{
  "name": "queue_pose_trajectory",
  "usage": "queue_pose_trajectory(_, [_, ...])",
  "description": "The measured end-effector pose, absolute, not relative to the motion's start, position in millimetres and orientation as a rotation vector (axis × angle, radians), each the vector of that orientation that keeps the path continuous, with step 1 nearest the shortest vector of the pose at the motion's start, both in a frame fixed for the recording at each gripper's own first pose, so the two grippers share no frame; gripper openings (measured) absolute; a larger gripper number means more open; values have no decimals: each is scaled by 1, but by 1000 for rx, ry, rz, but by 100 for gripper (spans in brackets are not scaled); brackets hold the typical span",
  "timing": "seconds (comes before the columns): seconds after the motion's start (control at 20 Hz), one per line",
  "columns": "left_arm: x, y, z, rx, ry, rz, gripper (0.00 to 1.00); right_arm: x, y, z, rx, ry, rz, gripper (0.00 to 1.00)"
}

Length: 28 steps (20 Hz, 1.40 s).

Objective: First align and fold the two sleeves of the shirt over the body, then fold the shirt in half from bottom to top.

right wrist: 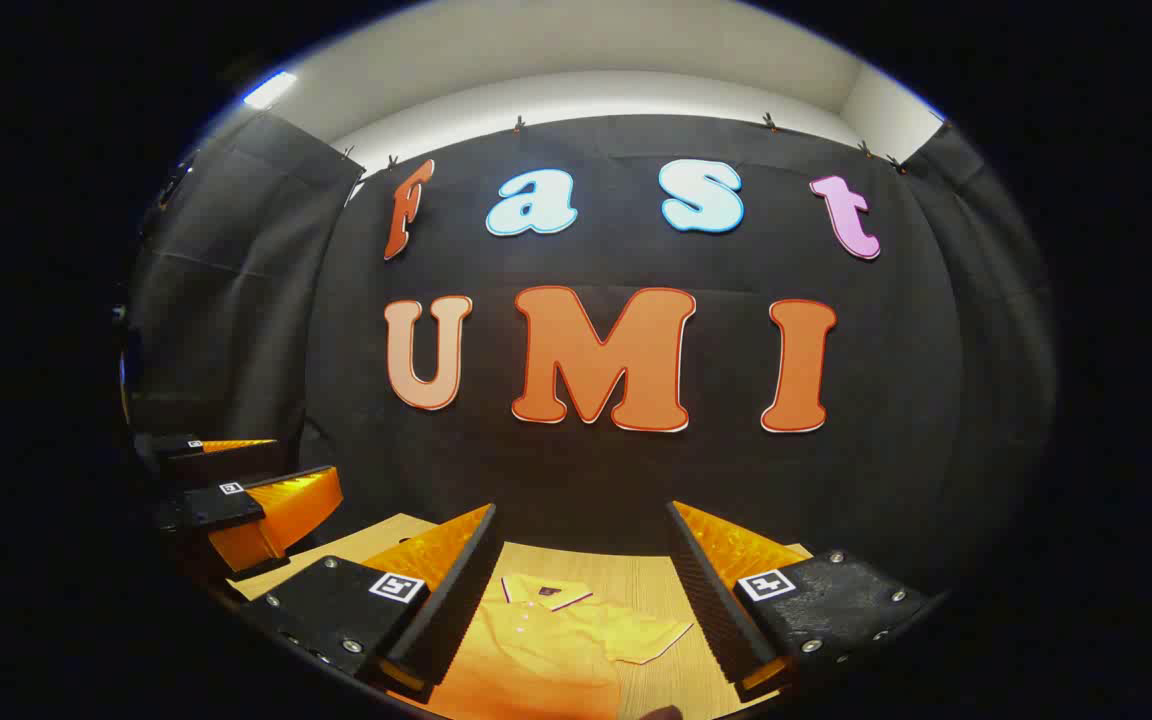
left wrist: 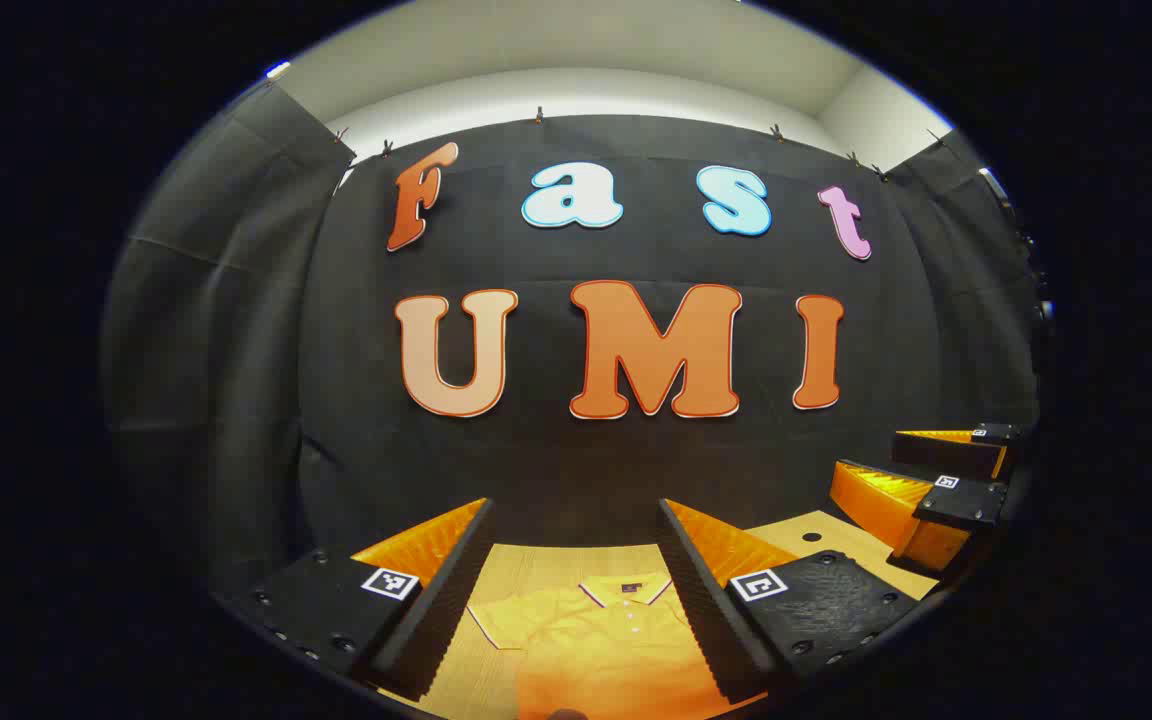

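A light wooden table (left wrist: 536, 560) stands near, its grain running toward the far wall, with a small dark round hole (left wrist: 812, 537) showing in its surface over on the right. Behind it hangs a black cloth wall (left wrist: 576, 470), creased and pinned along its top edge by small clips (left wrist: 539, 114). Above the cloth runs a pale wall and ceiling (right wrist: 576, 60), where a bright light (right wrist: 269, 89) glows at the upper left.
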<state>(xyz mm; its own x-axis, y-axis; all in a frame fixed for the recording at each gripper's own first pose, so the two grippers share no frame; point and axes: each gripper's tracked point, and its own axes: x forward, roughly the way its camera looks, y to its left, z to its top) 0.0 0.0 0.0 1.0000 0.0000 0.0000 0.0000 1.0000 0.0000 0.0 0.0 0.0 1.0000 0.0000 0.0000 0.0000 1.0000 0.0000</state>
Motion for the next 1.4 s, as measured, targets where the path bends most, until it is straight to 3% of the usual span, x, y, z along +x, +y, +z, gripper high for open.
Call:
queue_pose_trajectory(0.7, [4, -9, -19, 17, 28, -13, 97, 3, -23, -26, -19, 55, -70, 98])
queue_pose_trajectory(1.4, [23, -10, -23, 47, 37, 55, 97, 58, -53, -76, -38, 164, -42, 98])
